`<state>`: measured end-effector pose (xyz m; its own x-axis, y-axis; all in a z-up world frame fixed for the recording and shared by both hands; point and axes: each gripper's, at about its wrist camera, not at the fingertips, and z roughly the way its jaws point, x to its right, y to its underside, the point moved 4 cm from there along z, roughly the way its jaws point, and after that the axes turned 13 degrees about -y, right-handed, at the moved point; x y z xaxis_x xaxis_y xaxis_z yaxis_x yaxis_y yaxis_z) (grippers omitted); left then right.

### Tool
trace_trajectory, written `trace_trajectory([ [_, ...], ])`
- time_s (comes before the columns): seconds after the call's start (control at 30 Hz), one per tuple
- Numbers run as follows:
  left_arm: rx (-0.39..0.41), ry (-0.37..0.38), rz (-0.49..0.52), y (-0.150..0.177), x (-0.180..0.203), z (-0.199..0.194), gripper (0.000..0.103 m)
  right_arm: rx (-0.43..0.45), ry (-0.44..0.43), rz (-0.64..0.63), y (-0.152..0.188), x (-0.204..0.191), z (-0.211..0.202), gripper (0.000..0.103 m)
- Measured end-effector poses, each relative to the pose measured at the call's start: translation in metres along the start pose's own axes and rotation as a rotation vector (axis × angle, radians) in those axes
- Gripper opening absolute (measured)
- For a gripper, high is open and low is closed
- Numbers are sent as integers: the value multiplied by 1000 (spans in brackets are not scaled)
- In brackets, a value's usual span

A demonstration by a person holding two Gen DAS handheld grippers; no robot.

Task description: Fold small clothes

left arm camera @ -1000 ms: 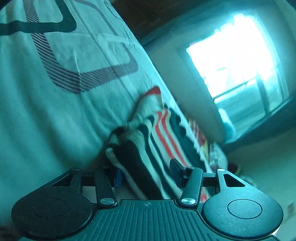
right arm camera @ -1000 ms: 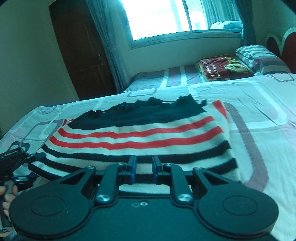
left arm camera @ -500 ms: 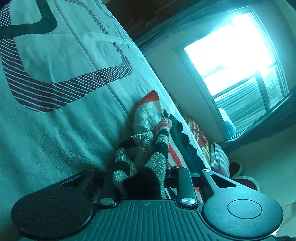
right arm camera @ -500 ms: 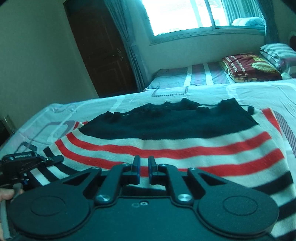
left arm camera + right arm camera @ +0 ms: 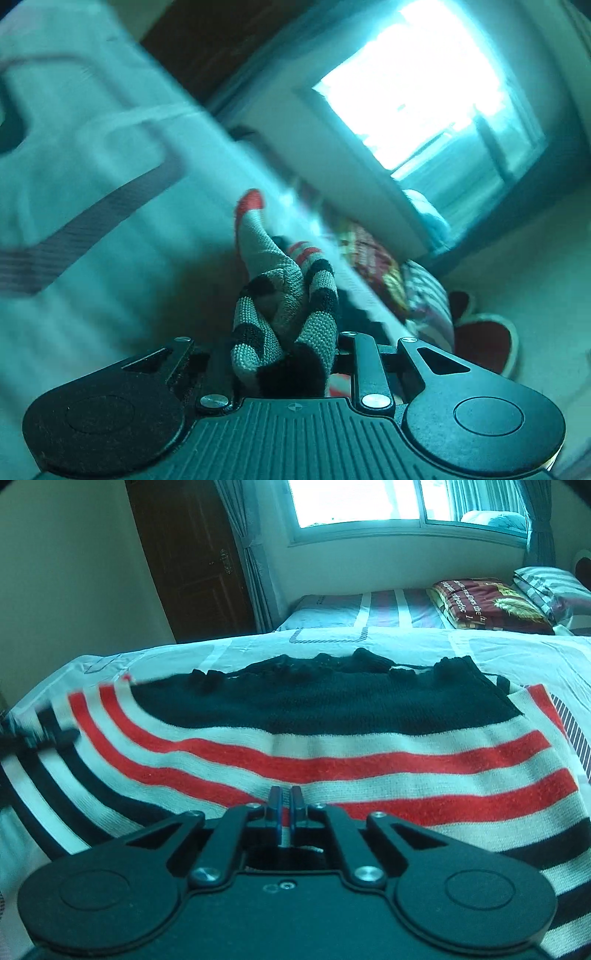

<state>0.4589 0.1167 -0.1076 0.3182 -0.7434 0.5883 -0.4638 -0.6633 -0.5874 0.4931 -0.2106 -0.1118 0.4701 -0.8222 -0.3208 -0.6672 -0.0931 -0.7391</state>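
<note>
A knitted garment [image 5: 332, 738] with red, white and black stripes and a black upper part lies spread on the bed. My right gripper [image 5: 286, 805] is shut on the near hem of the garment. In the left wrist view my left gripper [image 5: 284, 354] is shut on a bunched corner of the garment [image 5: 284, 306], lifted off the bedsheet; its fingertips are hidden by the fabric. The left gripper [image 5: 40, 738] shows blurred at the left edge of the right wrist view.
The bed [image 5: 517, 653] has a pale sheet with grey line patterns. A second bed [image 5: 369, 609] behind holds a folded dark red blanket [image 5: 484, 603] and a striped pillow [image 5: 546, 583]. A wooden door [image 5: 192, 561] and a window [image 5: 354, 502] are at the back.
My left gripper closed on the garment's corner and lifted it from the sheet. My right gripper closed fully and moved forward, carrying the hem over the garment.
</note>
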Motion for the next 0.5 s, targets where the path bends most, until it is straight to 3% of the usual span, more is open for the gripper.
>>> trace_trajectory([
  [0.17, -4, 129, 122, -14, 67, -15, 23, 10, -12, 12, 0, 5, 1, 1],
  [0.3, -43, 220, 251, -6, 138, -20, 23, 41, -62, 139, 0, 19, -1, 0],
  [0.4, -102, 235, 345, 15, 185, -8, 23, 93, -141, 328, 0, 40, -17, 0],
  [0.43, -134, 230, 384, 28, 200, 0, 23, 179, -144, 416, 4, 54, -37, 13],
  [0.5, -195, 228, 442, 56, 220, 16, 23, 316, -82, 545, 19, 85, -88, 29],
])
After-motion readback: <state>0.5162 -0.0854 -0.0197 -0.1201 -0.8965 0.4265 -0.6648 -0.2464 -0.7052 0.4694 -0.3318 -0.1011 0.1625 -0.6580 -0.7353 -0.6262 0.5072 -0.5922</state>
